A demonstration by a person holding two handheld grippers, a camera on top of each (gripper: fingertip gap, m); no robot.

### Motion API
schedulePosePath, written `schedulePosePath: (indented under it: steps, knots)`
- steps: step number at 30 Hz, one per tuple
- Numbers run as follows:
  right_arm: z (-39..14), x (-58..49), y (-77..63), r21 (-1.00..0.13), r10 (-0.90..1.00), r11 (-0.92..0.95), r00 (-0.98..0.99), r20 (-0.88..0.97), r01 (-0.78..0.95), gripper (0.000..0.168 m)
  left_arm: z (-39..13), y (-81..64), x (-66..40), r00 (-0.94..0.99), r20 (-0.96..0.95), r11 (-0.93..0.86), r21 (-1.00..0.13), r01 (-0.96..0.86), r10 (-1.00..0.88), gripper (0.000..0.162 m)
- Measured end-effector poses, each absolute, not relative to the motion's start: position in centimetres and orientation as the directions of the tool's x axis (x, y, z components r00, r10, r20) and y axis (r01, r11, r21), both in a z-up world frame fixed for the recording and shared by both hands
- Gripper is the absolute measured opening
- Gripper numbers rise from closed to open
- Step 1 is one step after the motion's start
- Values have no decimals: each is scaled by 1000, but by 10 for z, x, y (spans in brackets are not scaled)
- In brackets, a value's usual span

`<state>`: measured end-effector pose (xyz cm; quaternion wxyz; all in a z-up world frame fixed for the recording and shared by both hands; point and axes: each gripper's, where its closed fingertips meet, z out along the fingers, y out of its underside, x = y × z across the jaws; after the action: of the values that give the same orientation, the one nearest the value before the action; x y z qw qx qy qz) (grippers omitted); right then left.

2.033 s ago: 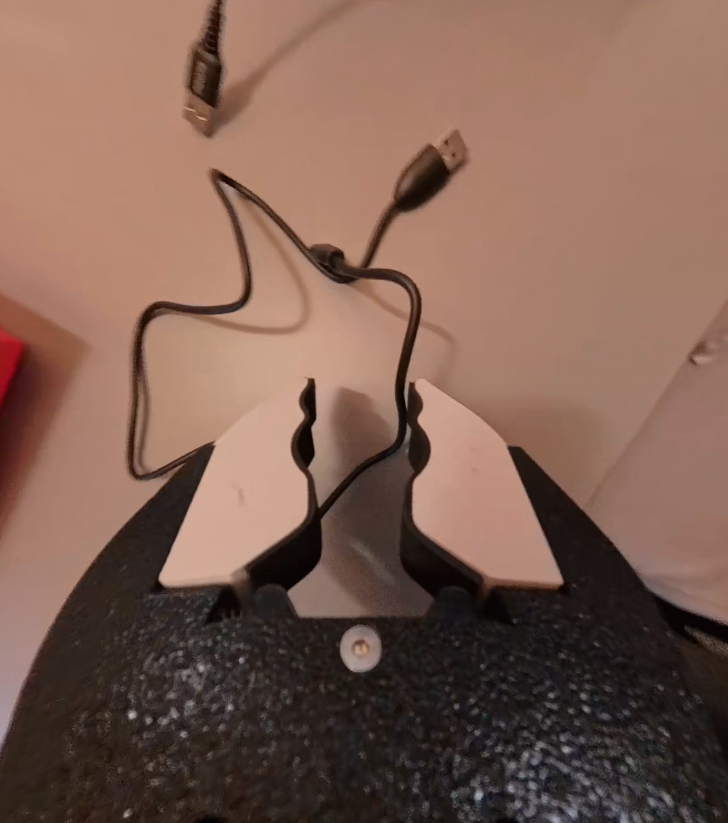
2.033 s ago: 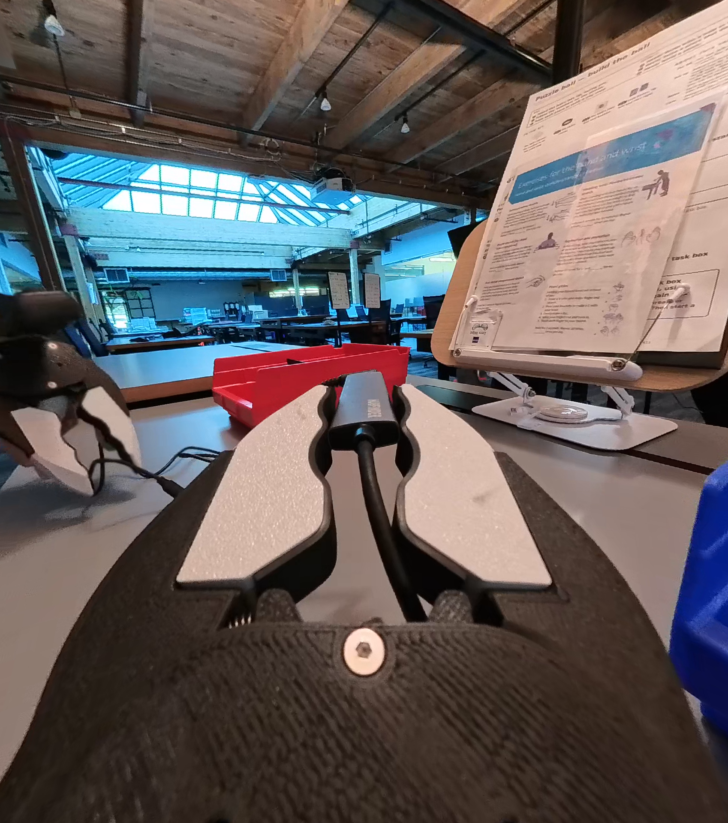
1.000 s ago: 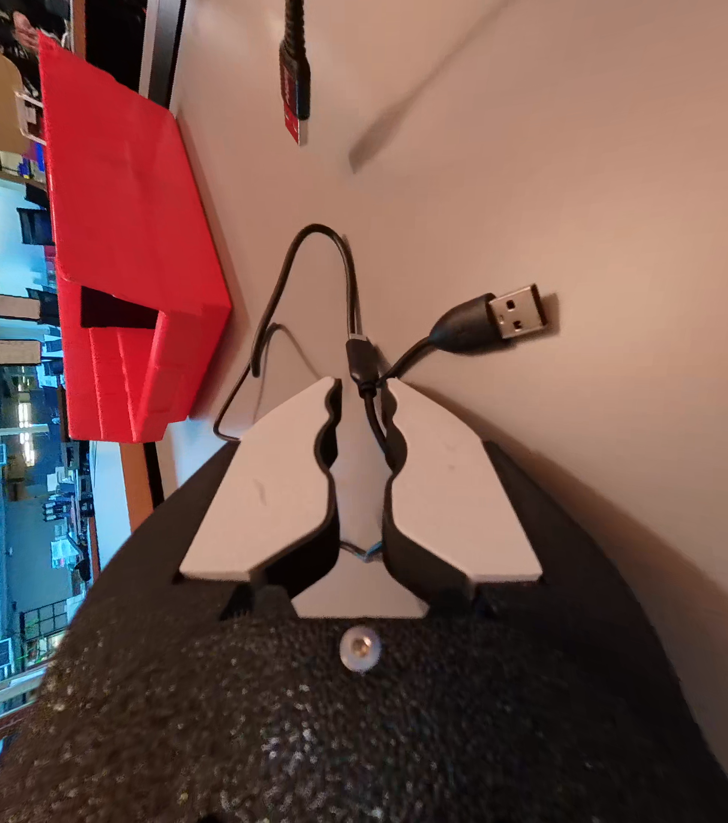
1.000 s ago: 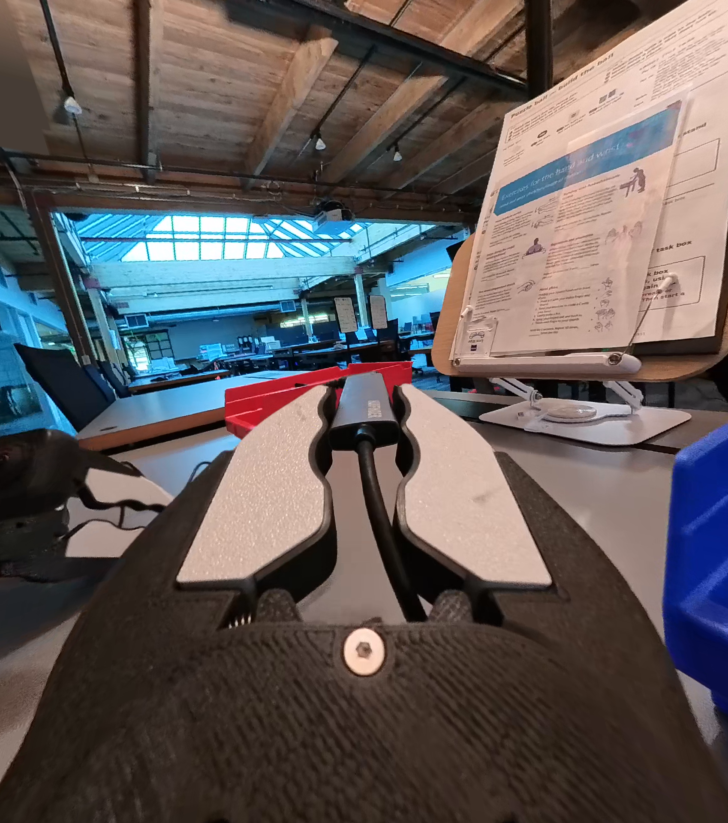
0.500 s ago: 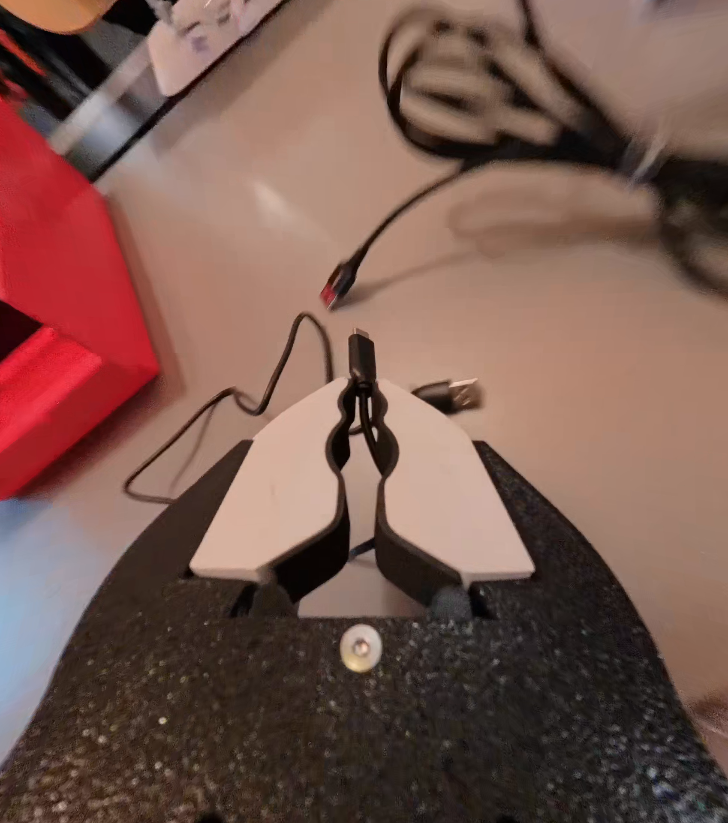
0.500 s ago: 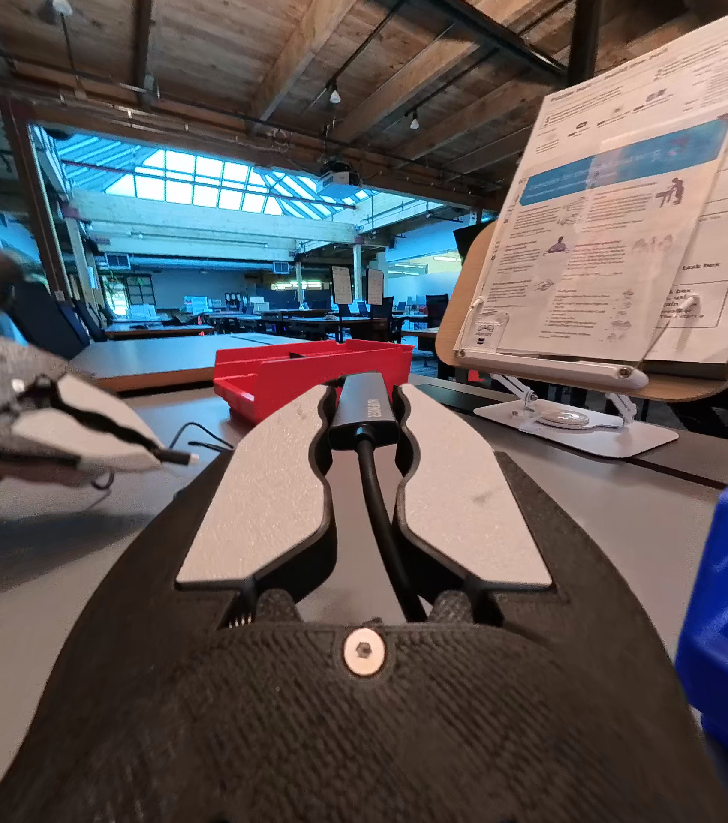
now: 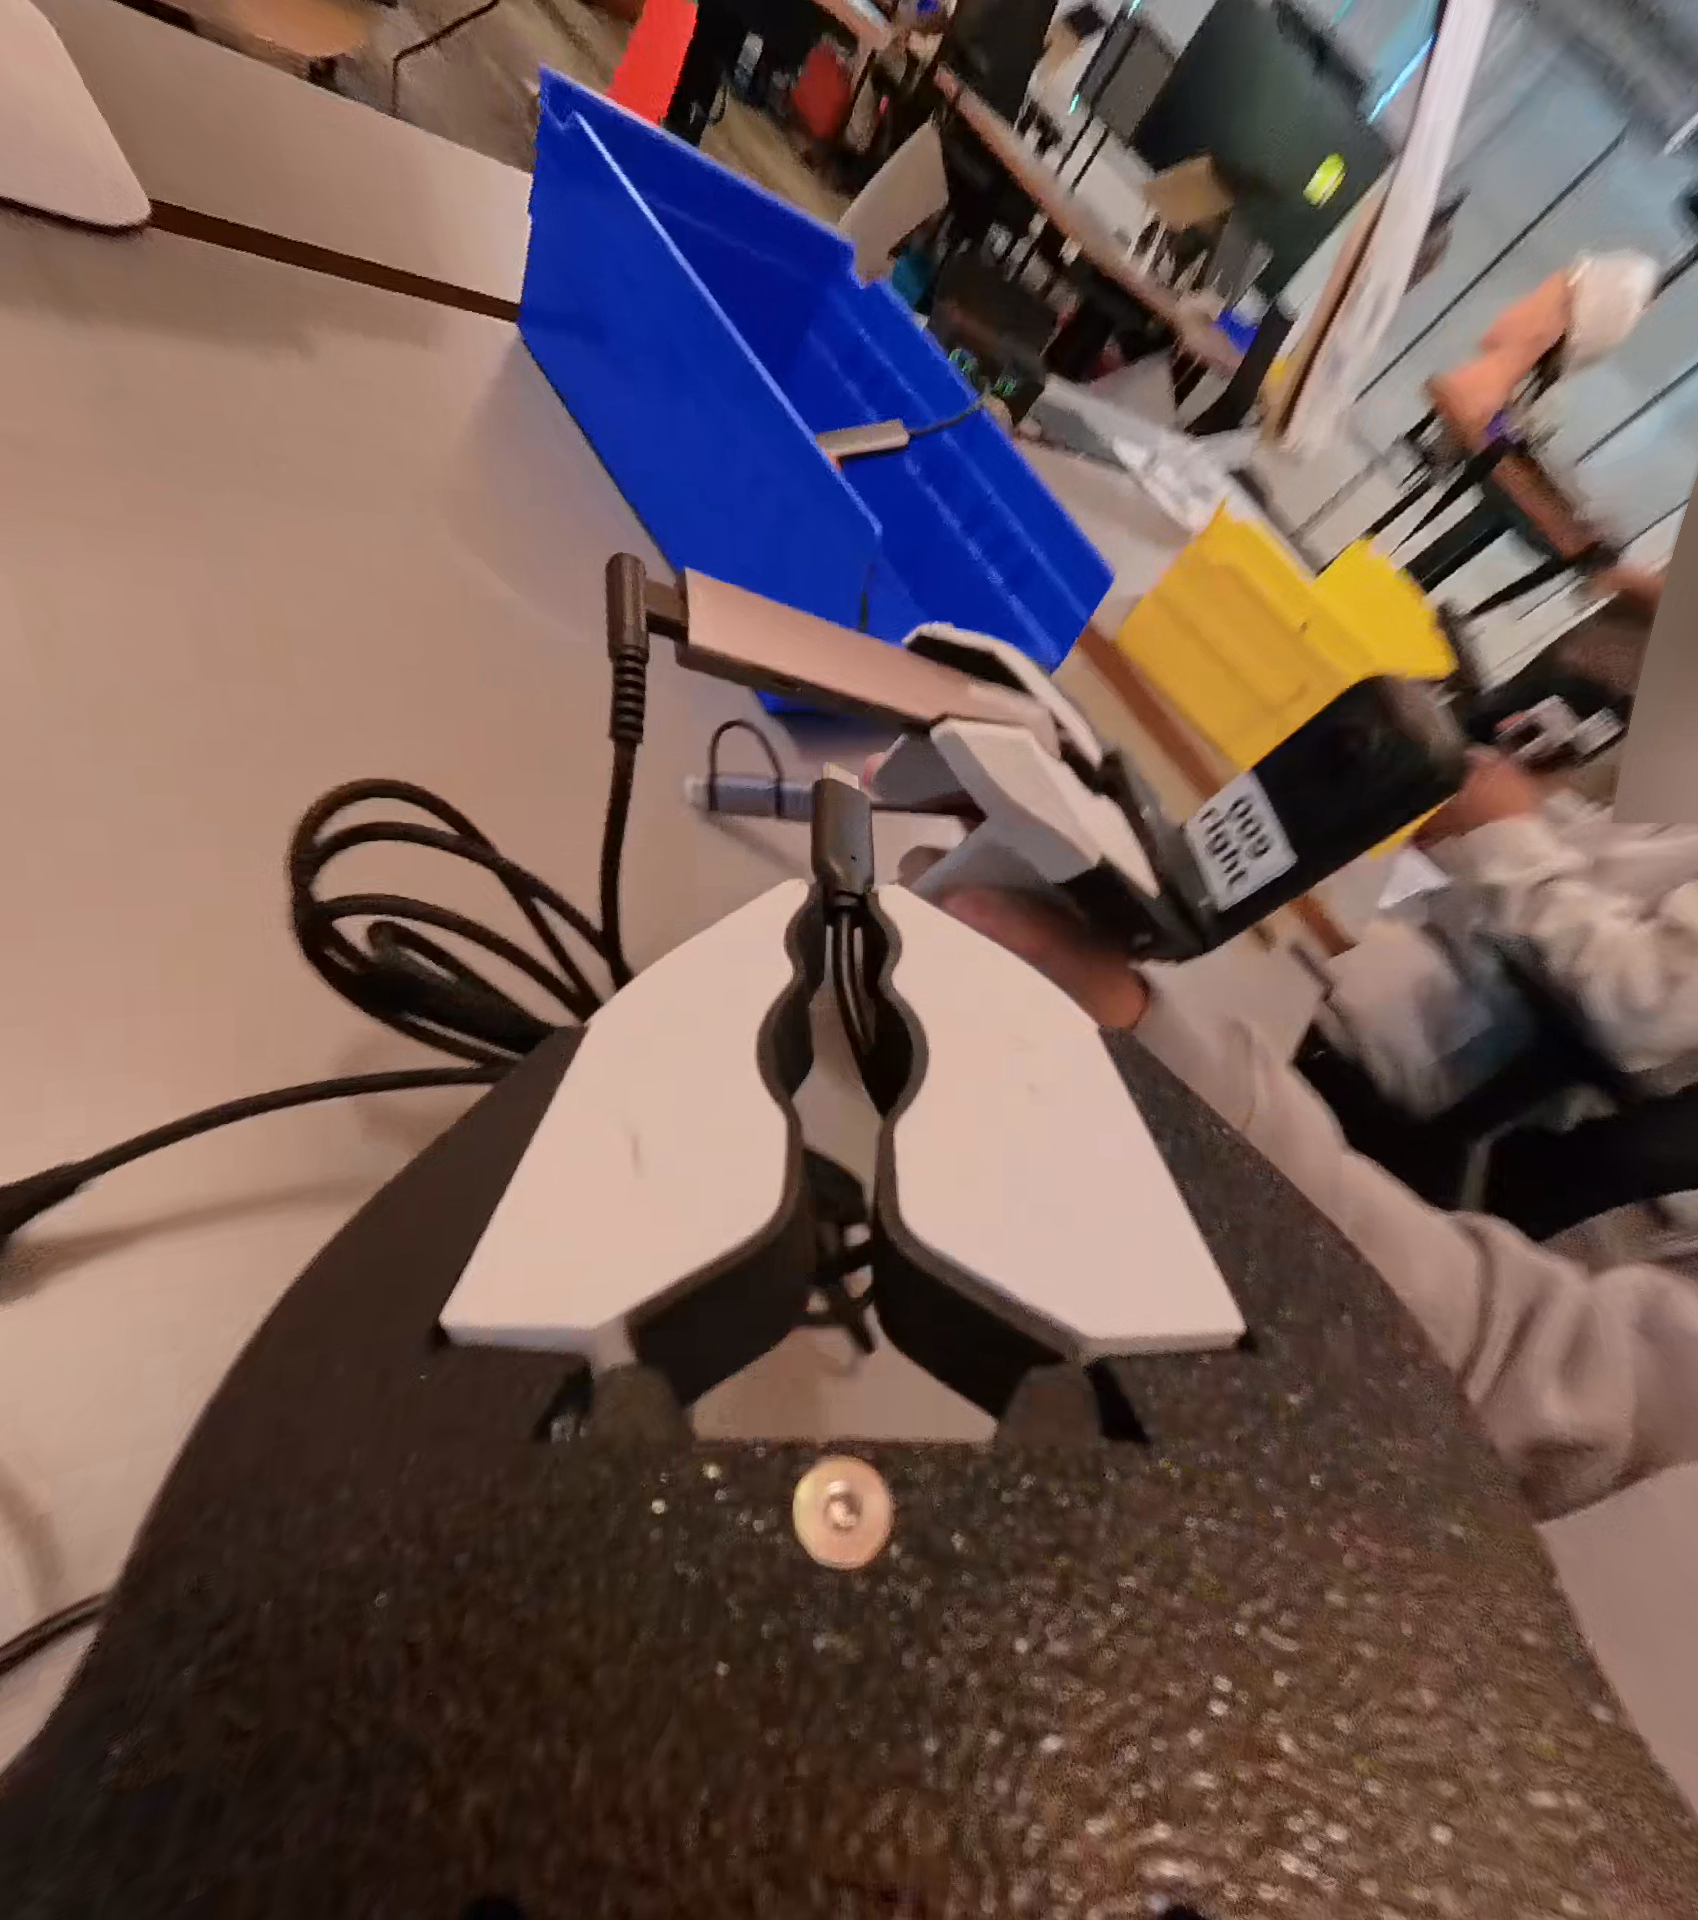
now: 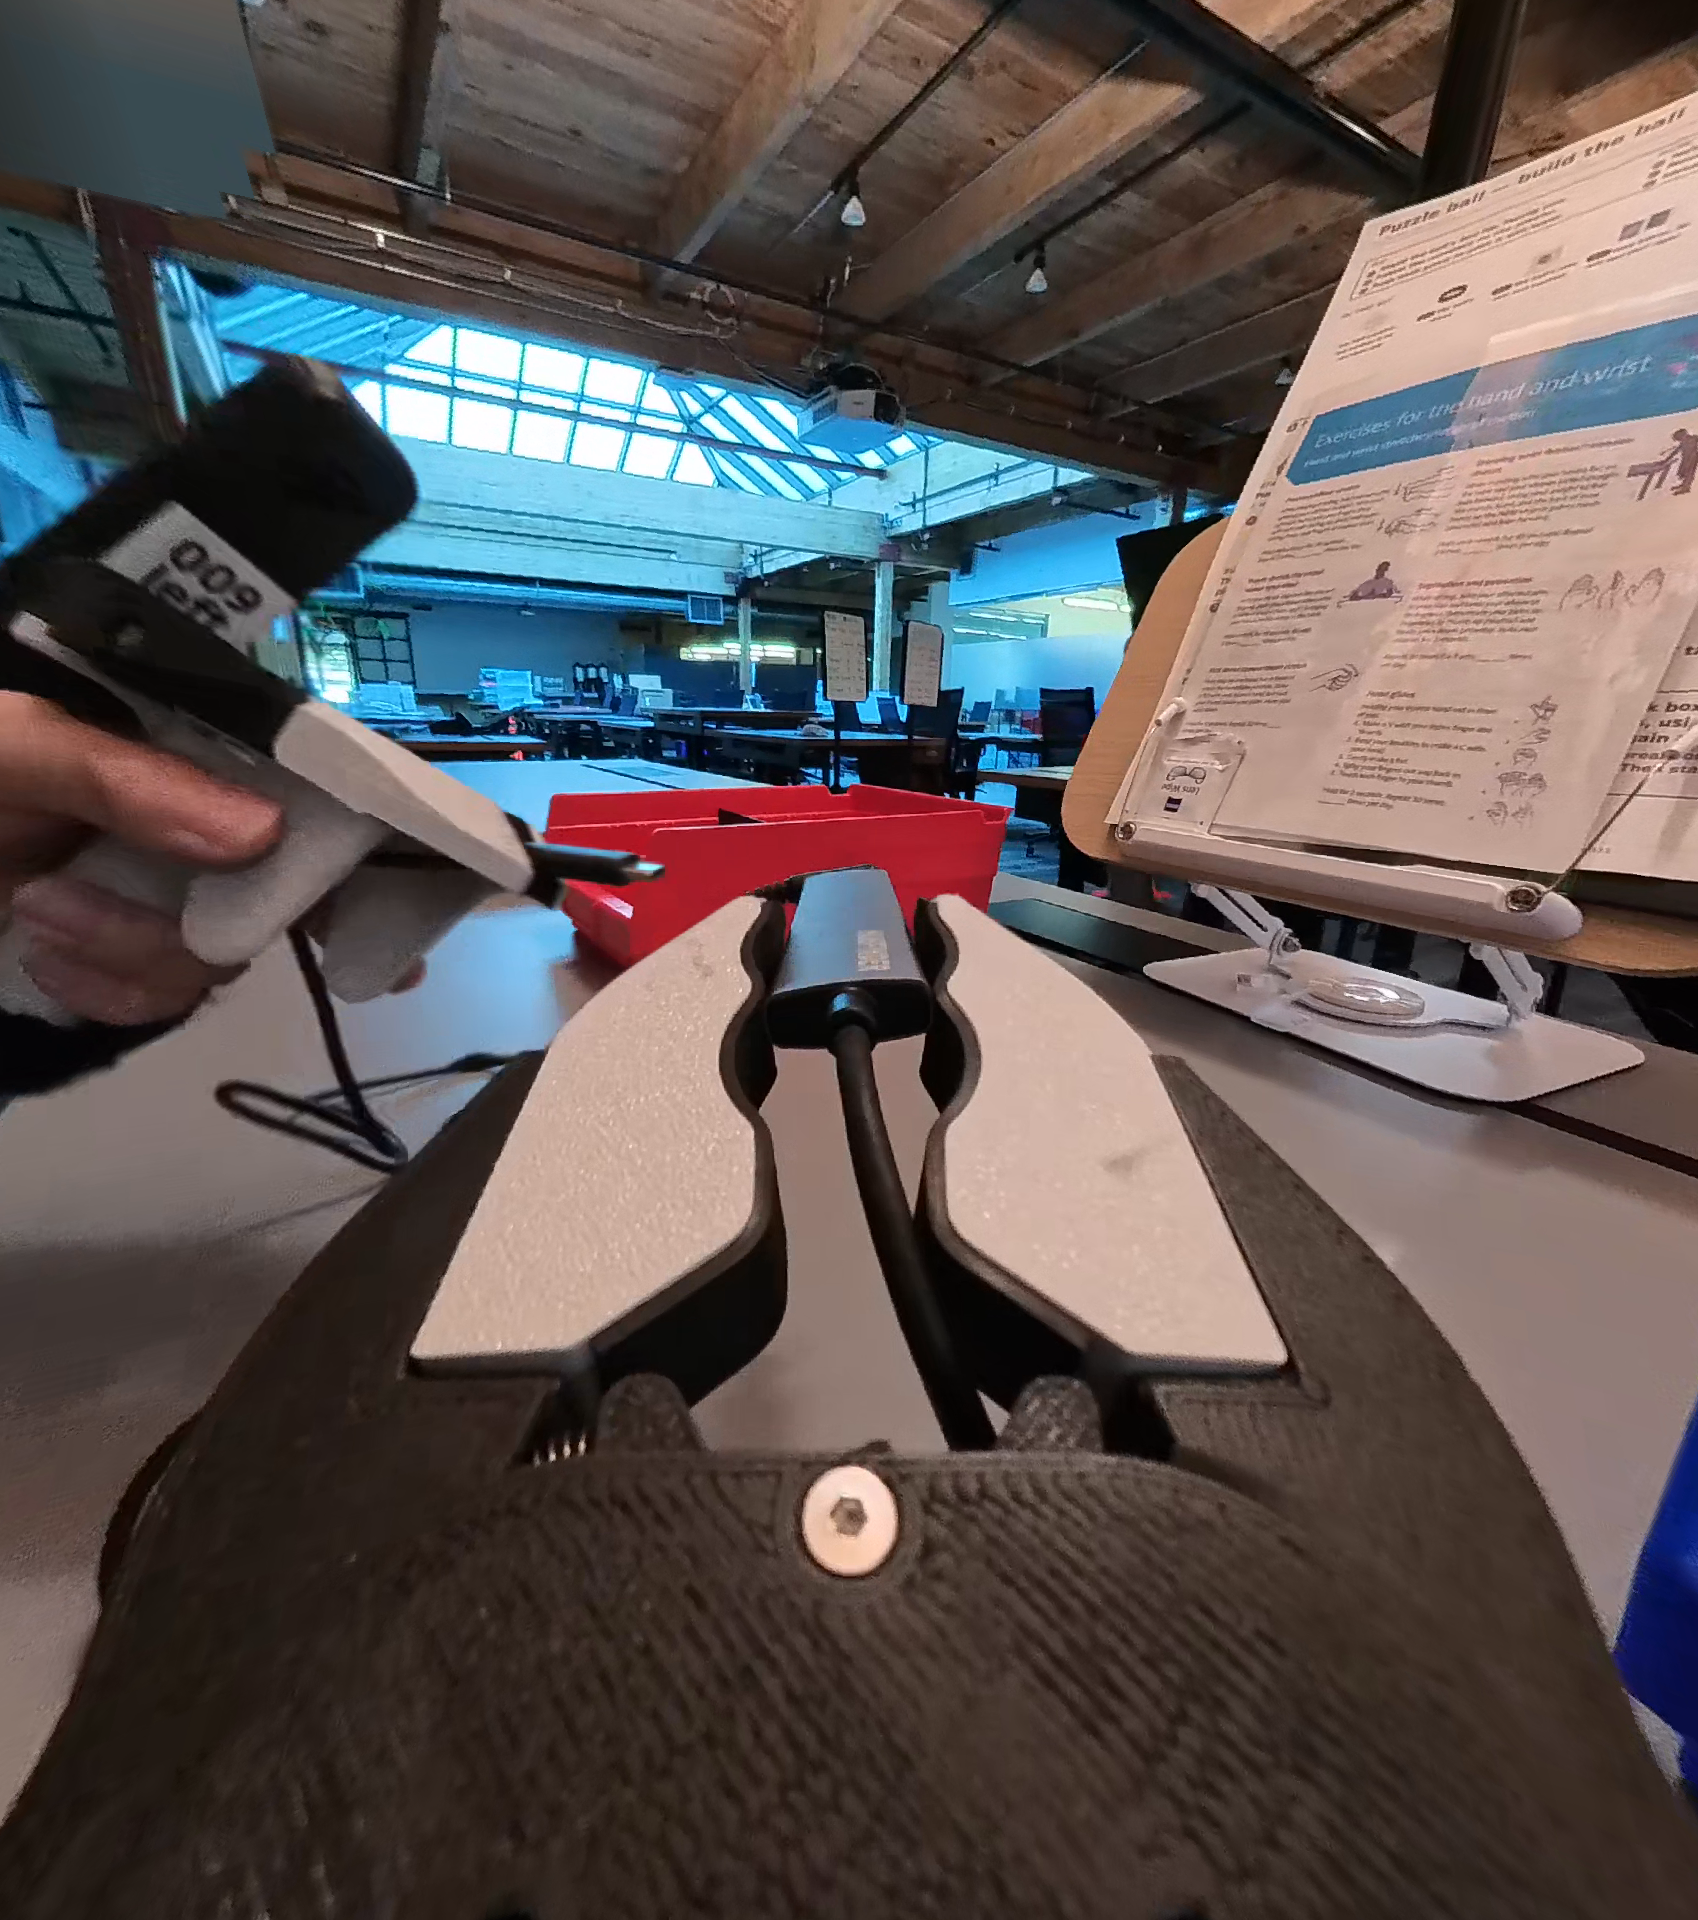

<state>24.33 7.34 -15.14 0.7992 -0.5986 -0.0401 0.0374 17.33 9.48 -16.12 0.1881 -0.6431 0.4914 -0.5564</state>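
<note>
The left gripper [image 7: 843, 902] is closed on a thin black cable, with the small flat plug [image 7: 843, 831] sticking out just past its fingertips and the cable [image 7: 855, 997] running back between the fingers. The right gripper [image 8: 847, 914] is clamped on a slim grey adapter [image 8: 850, 951], whose short black lead [image 8: 892, 1164] trails back toward its base. In the left wrist view the adapter [image 7: 793, 649] is held out flat above the table [image 7: 149, 623], with a second cable's angled plug [image 7: 629, 623] already seated in its far end and a black coil [image 7: 409, 935] lying on the table below. The small plug is near the adapter's side but not touching it; in the right wrist view the plug [image 8: 596, 864] sits just left of the adapter's front end, with a clear gap between them. So both pieces are picked up and brought close, and the joining is not yet done: the plug has to line up with a port, which the pictures do not show. A blue bin [image 7: 772, 416], a yellow bin [image 7: 1271, 634], a red bin [image 8: 783, 842] and a stand with printed sheets [image 8: 1510, 623] stand around.
</note>
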Motion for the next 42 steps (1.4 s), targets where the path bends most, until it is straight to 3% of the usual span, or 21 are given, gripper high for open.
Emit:
schedulePosePath:
  steps: [4, 24, 31, 42]
  knots:
    - [-150, 246, 71, -954, 112, 297, 994, -3, -36, 25, -163, 84, 188, -126, 665, -581, -716, -388, -736, 6]
    - [-151, 242, 73, -959, 124, 284, 992, 19, -17, 25, -169, 79, 208, -112, 619, -559, -761, -328, -777, 6]
    - [-151, 244, 73, -959, 145, 273, 989, -41, -80, 25, -170, 79, 212, -88, 457, -414, -859, -302, -885, 6]
    - [-159, 235, 82, -979, 93, 204, 995, 35, 16, 27, -171, 91, 212, -4, 255, -246, -936, -251, -967, 6]
